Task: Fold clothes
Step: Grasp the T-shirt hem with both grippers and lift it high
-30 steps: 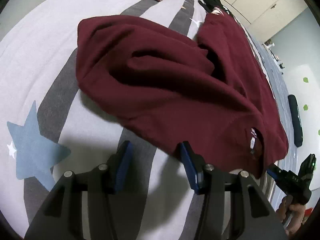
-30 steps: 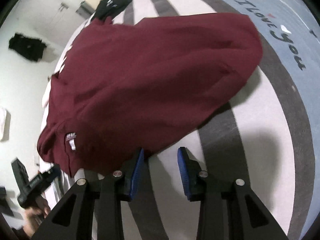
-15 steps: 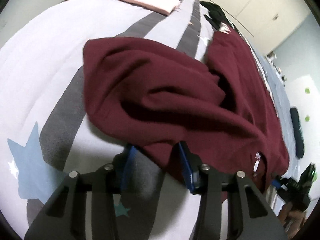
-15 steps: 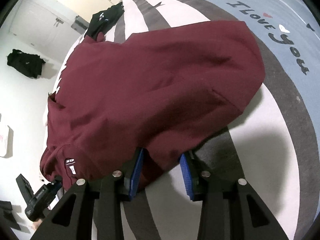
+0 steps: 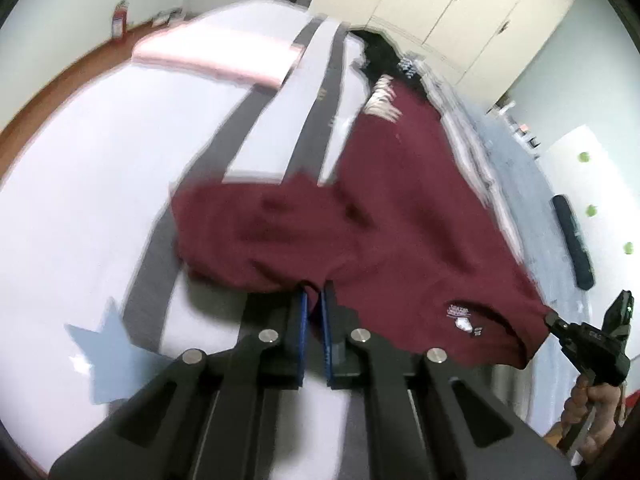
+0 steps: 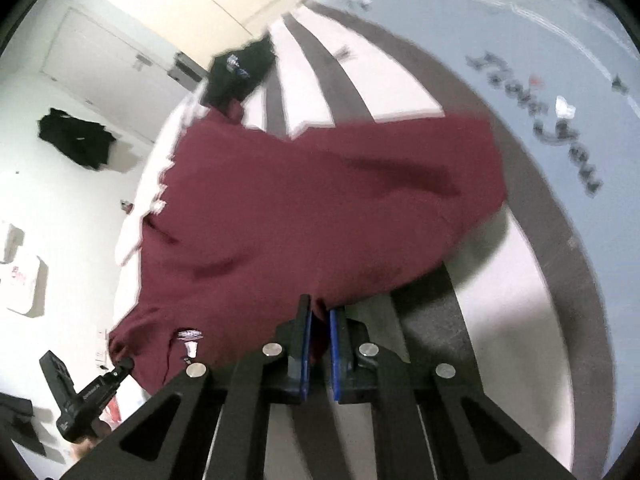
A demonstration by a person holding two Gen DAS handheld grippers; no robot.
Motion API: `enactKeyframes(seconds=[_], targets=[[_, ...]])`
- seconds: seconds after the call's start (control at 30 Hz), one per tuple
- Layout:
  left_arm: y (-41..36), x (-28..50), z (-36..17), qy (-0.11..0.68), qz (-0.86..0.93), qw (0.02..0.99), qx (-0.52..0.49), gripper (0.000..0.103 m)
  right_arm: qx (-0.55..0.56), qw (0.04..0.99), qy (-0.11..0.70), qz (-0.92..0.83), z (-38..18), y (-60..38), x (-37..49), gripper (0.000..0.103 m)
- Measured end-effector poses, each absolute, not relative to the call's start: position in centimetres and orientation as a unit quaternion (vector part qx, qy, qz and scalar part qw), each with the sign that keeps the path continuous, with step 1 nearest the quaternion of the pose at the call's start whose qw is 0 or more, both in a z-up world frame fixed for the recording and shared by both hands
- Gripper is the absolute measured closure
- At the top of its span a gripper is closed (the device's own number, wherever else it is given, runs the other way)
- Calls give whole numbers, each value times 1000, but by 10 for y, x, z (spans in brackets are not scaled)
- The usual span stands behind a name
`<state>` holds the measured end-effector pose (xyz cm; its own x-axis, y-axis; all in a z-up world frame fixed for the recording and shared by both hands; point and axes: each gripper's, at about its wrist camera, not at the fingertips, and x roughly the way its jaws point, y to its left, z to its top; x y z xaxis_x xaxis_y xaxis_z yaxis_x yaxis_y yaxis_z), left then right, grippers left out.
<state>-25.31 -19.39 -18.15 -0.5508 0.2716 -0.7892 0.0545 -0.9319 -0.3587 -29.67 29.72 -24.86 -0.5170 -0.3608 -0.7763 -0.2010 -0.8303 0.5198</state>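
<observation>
The sweatshirt (image 5: 400,216) lies spread across the bed cover (image 5: 100,208), its near edge pinched in two places — by the left gripper (image 5: 313,298) at one corner and by the right gripper (image 6: 319,312) at the other. In the left wrist view a folded garment (image 5: 216,58) lies on the bed behind the sweatshirt, to the left; a dark garment (image 5: 380,54) lies at the far end of the sweatshirt. Wardrobe doors (image 5: 452,4) stand behind the bed. A star print (image 5: 102,344) sits on the cover left of the left gripper — beside the sweatshirt's near edge.
</observation>
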Motion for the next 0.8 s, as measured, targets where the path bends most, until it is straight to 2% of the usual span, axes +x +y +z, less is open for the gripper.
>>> enactKeyframes(seconds=[0.23, 0.47, 0.67, 0.8], targets=[[-193, -307, -13, -167, 911, 100, -363, 99, 403, 80, -238, -880, -80, 288, -305, 97], [-195, -367, 209, -155, 954, 135, -220, 99, 246, 119, -208, -939, 141, 291, -339, 97], [-192, -363, 377, -126, 962, 165, -176, 99, 137, 143, -190, -962, 307, 304, -334, 97], [-174, -371, 449, -95, 962, 189, -170, 99, 103, 143, -170, -970, 384, 312, -324, 97]])
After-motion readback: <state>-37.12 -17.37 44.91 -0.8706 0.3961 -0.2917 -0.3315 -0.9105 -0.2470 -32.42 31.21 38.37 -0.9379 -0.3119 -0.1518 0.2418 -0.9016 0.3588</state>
